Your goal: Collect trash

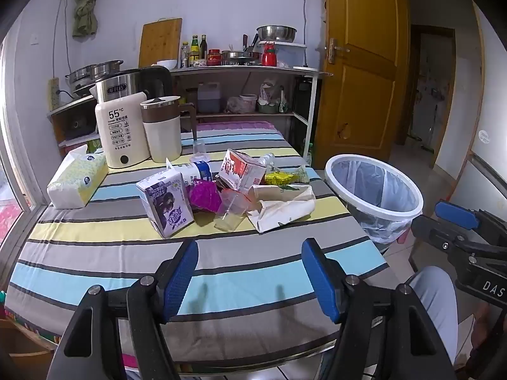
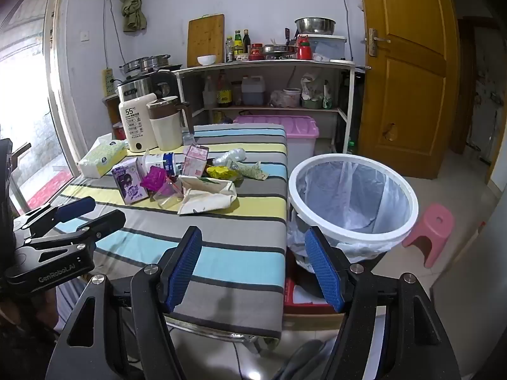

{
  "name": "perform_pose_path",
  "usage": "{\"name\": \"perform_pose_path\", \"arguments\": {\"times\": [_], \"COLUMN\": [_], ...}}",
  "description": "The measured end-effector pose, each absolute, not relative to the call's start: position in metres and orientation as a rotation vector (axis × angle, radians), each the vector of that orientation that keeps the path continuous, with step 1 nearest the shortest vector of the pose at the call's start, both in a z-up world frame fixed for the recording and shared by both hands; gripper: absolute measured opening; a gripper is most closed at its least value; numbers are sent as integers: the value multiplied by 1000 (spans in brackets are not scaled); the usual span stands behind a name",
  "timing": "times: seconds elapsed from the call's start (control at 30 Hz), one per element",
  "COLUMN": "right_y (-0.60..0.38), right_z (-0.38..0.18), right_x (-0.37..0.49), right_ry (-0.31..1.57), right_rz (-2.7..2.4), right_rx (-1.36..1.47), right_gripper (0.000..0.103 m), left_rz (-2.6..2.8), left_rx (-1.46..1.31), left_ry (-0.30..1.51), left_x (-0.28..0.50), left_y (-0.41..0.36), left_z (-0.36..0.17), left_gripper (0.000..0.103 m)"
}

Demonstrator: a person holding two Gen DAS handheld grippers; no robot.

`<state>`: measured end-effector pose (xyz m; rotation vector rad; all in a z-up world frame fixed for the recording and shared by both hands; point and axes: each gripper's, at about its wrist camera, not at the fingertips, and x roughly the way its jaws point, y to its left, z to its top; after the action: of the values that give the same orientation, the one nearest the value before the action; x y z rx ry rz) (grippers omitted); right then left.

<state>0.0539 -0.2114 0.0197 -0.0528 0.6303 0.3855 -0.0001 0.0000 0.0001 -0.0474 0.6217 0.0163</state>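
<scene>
A pile of trash lies mid-table on the striped cloth (image 1: 95, 247): a purple carton (image 1: 166, 202), a magenta wrapper (image 1: 204, 194), a clear plastic cup (image 1: 231, 210), a crumpled white paper bag (image 1: 282, 205), a red-white carton (image 1: 240, 169), a yellow-green wrapper (image 1: 285, 177). The white bin (image 1: 374, 186) with a clear liner stands right of the table; it also shows in the right wrist view (image 2: 351, 196). My left gripper (image 1: 250, 277) is open and empty over the near table. My right gripper (image 2: 253, 262) is open and empty over the table's near right corner.
A tissue pack (image 1: 77, 177), a white kettle (image 1: 122, 133) and a beige jug (image 1: 163, 128) stand at the table's far left. A shelf with kitchenware (image 1: 240, 63) is behind. A pink stool (image 2: 431, 231) and pink-lidded box (image 2: 294, 129) are on the floor.
</scene>
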Motion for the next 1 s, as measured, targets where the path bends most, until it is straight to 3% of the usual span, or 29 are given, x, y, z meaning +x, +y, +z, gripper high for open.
{"name": "perform_pose_path", "arguments": {"times": [1.0], "right_y": [-210], "right_z": [19], "right_x": [55], "right_ry": [635], "right_rz": [384], "right_rx": [-57], "right_gripper": [68], "left_rz": [12], "left_rx": [-50], "left_ry": [613], "left_x": [0], "left_y": [2], "left_z": [2], "left_gripper": [68]}}
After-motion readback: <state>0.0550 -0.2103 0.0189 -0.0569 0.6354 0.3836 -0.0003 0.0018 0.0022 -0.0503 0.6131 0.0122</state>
